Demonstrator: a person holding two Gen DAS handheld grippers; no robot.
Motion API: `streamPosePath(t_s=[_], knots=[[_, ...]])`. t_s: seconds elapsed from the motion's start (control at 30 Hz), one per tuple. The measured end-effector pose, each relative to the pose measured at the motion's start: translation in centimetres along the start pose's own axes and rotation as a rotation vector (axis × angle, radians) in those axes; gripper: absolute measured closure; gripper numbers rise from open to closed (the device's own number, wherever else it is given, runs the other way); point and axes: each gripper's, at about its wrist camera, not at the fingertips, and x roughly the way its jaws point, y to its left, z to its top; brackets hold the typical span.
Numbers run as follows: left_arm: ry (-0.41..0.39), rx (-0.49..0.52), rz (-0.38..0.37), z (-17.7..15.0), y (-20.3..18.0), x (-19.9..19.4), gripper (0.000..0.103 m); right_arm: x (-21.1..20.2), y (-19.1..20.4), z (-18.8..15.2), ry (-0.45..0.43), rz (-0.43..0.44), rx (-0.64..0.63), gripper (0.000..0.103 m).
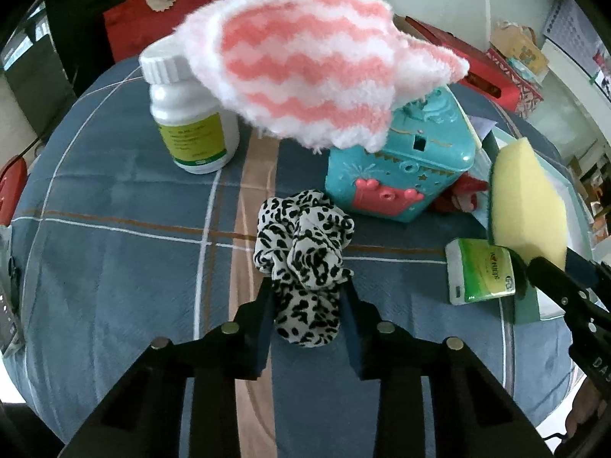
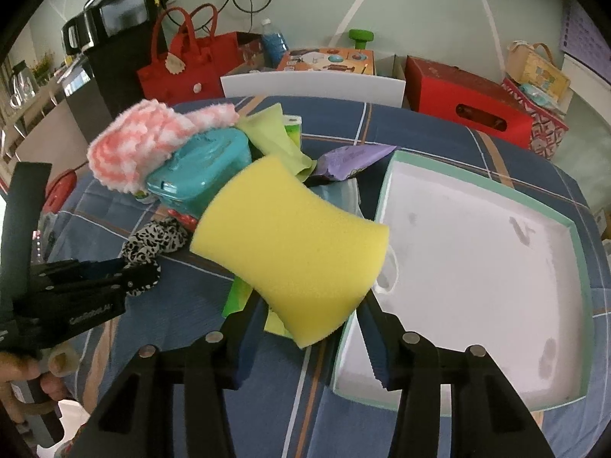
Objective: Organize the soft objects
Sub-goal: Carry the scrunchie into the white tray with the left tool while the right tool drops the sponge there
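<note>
Two grippers grip: the left gripper (image 1: 307, 294) pinches the spotted scrunchie (image 1: 303, 252) beside the teal box (image 1: 401, 160); only the right view shows the right gripper (image 2: 311, 316) squeezing the yellow sponge (image 2: 290, 244) by the white tray (image 2: 477, 236).

The scrunchie (image 1: 303, 252) lies on the table (image 1: 114, 252) between the left gripper's (image 1: 307, 297) fingers. Behind it stands the toy box (image 1: 401, 168), with the fuzzy cloth (image 1: 305, 72) draped on top and the bottle (image 1: 191, 114) to the box's left. A tissue pack (image 1: 481, 271) lies right of the scrunchie. The sponge (image 2: 290, 244) sits in the right gripper (image 2: 309, 328), just left of the tray (image 2: 477, 248).
</note>
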Motion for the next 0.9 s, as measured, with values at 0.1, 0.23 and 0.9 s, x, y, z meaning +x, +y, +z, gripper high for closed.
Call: streamPosePath(t_s=[0.1,0.23,0.9], knots=[[-0.014,-0.011,-0.001,-0.5,0.1,-0.9,0.071,-1.1,-0.3,-0.2,-0.015,0.01,0.013,0.052],[-0.032,-0.032,-0.015,-1.0,0.2,-2.1,0.071,-2.4,-0.8,-0.6,-0.032,0.016,0.033,0.052],[-0.133,0.044,-0.097,-1.0,-3.3,-8.4,0.076,-5.6,-8.6,-3.3,-0.066,-0.039,0.188,0.052]])
